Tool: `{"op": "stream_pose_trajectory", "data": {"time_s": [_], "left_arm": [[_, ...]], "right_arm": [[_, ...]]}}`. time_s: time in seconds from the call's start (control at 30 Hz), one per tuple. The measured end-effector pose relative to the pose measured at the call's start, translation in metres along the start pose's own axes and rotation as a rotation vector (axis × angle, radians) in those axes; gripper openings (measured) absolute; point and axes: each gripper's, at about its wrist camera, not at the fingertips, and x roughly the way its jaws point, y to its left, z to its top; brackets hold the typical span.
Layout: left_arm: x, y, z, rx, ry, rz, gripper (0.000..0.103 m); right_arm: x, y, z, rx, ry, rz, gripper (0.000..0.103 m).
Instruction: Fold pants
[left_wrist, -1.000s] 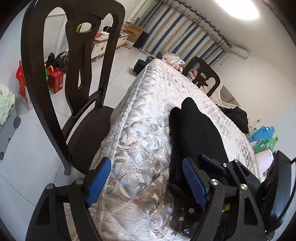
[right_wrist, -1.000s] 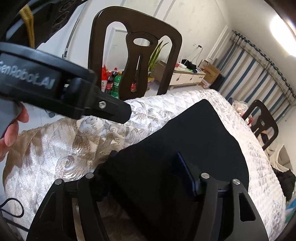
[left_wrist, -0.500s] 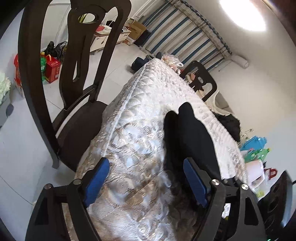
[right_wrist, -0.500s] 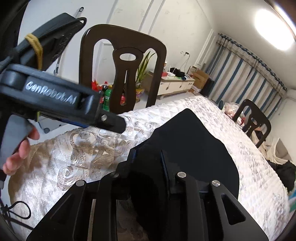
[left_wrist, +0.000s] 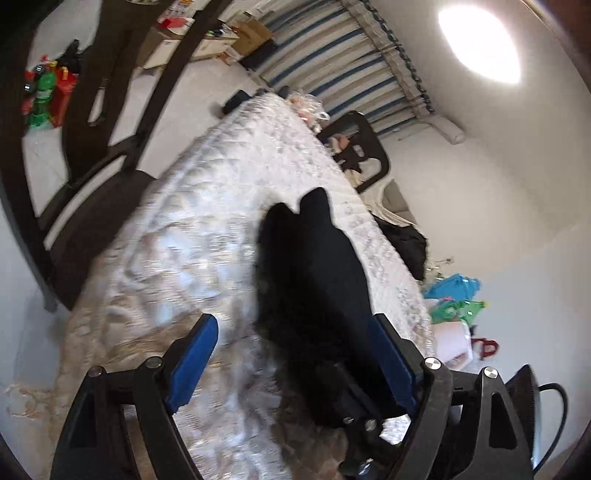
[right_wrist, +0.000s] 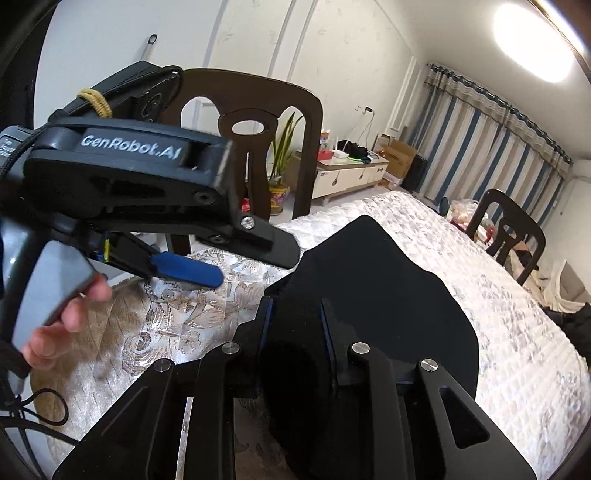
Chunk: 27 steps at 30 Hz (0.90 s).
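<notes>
Black pants (right_wrist: 376, 302) lie lengthwise on a table covered with a quilted white tablecloth (right_wrist: 498, 295), filling the centre of both views. At the bottom centre of the right wrist view, the right gripper (right_wrist: 295, 325) has just been closing and now pinches a bunched near edge of the pants between its jaws. The left gripper (left_wrist: 295, 354) is spread wide at the bottom of its view, its blue pads (left_wrist: 192, 358) straddling the near edge without pressing. The grasping step seems under way; next, the left gripper likely needs to close on the fabric before both lift to fold.
</notes>
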Motion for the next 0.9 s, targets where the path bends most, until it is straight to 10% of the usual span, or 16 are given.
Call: {"op": "stream_pose_trajectory", "data": {"time_s": [0.3, 0.9], "left_arm": [[0.031, -0.023, 0.004, 0.064, 0.090, -0.110, 0.085], [0.060, -0.024, 0.015, 0.065, 0.211, -0.099, 0.085]], "right_arm": [[-0.006, -0.002, 0.000, 0.029, -0.015, 0.019, 0.024], [-0.013, -0.007, -0.005, 0.080, -0.036, 0.058, 0.024]]}}
